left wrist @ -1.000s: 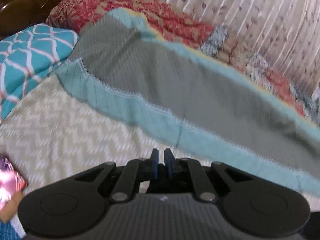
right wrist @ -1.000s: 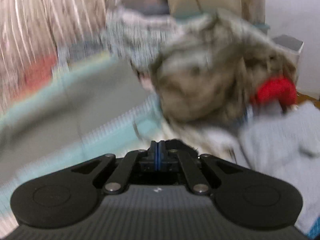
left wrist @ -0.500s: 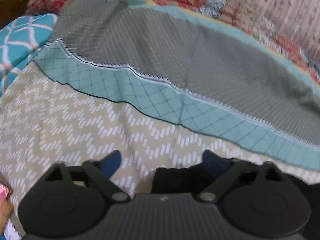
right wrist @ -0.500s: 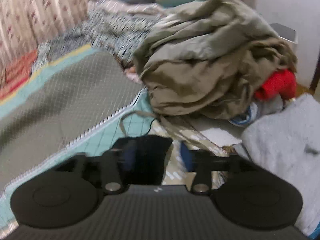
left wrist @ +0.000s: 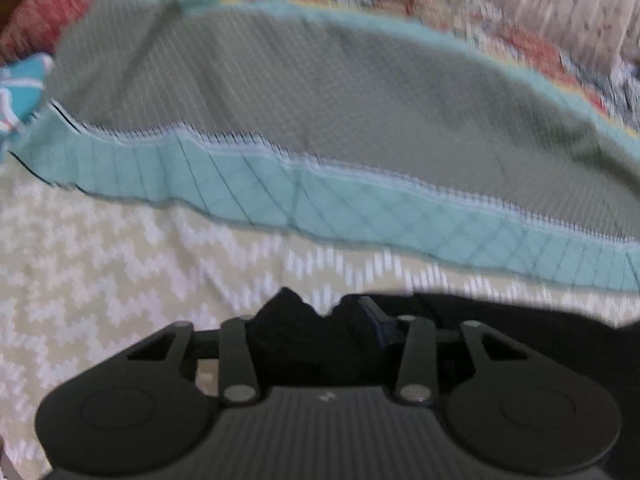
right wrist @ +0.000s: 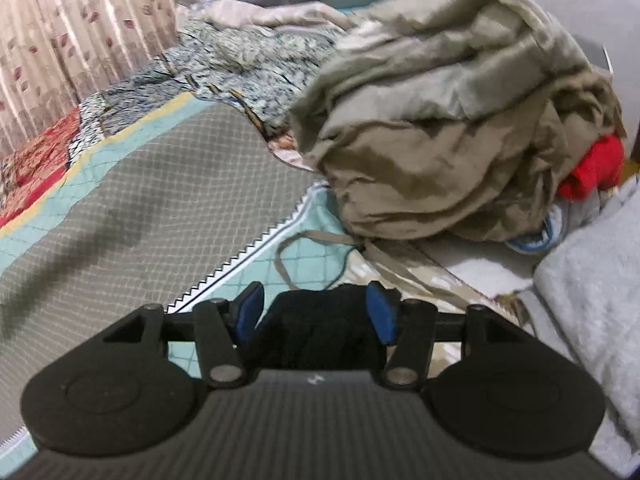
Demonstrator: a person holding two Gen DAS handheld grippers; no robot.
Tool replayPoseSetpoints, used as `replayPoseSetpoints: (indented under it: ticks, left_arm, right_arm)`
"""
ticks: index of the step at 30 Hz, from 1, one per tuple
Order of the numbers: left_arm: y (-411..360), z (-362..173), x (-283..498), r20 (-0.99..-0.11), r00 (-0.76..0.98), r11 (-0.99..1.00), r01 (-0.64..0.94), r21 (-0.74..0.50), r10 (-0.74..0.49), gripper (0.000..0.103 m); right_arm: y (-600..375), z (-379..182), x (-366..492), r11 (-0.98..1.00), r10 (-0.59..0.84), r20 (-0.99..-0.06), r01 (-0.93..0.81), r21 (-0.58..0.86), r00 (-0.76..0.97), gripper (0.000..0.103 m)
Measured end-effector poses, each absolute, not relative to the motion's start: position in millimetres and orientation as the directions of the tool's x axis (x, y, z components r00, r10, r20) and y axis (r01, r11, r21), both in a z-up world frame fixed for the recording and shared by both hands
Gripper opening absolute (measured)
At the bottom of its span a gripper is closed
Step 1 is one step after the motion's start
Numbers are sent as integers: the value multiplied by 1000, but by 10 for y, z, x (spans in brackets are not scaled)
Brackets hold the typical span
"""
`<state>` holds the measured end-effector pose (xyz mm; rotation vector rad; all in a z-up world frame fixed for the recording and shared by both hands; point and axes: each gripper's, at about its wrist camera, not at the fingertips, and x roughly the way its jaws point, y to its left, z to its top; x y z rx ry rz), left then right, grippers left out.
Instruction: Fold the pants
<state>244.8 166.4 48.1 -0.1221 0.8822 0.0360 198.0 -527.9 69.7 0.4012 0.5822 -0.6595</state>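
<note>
The black pants (left wrist: 520, 332) lie on the beige zigzag bedsheet (left wrist: 100, 264), low in the left wrist view. My left gripper (left wrist: 316, 320) is open, with a bunched edge of the black fabric between its fingers; the left pad is hidden by the cloth. In the right wrist view my right gripper (right wrist: 316, 308) is open, its blue pads (right wrist: 378, 312) apart on either side of a fold of the black pants (right wrist: 320, 328). Neither gripper clamps the fabric.
A grey quilt with a teal border (left wrist: 320, 120) lies beyond the pants and also shows in the right wrist view (right wrist: 140, 208). A heap of khaki clothes (right wrist: 452, 140), a red item (right wrist: 596, 168) and a grey towel (right wrist: 592, 292) sit at the right. A curtain (right wrist: 72, 28) hangs behind.
Both grippers were shut a second ago and have opened. Both have come down to the black pants, whose fabric now sits between their fingers.
</note>
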Motion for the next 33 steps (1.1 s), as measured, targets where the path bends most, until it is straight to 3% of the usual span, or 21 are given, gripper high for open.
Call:
replayPoseSetpoints:
  ticks: [5,6,7,8,15,22,31,33]
  left_arm:
    - [1826,688,2407,-710,703,974,-131,-184,-40,27]
    - [1802,695,2402,-712,701,977,-128,-172,-34,27]
    - [1777,709,2390,-711,703,979,-125,-161,-27,26]
    - [1764,741,2362,-704,710,979,-122,-161,-27,26]
    - [1950,1227,1889,-546,833,947,-100,-306,-89,25]
    - [2235,1479,1074,-428,889,900,-46,-434,-161,25]
    - [2380,1070,-181,-489,838,873,-31,-487,-243,25]
    - [2415,938,-422,-510,822,866,-44,-498,-252,19]
  right_arm:
    - [-5159,579,2208,799,-435,-650,601,41,623,66]
    - [-5156,509,2287,804,-434,-686,594,-3,584,43]
    - [-5159,455,2341,806,-435,-716,590,-39,546,11]
    - [-5165,425,2356,811,-421,-733,583,-41,534,10]
    - [-5332,1067,1799,767,-401,-587,608,205,703,9]
    - [-5331,1442,727,728,-370,-475,567,386,798,9]
    - [-5304,947,-892,626,-372,-558,645,439,742,10]
    - [-5327,758,-1170,586,-369,-593,675,449,715,10]
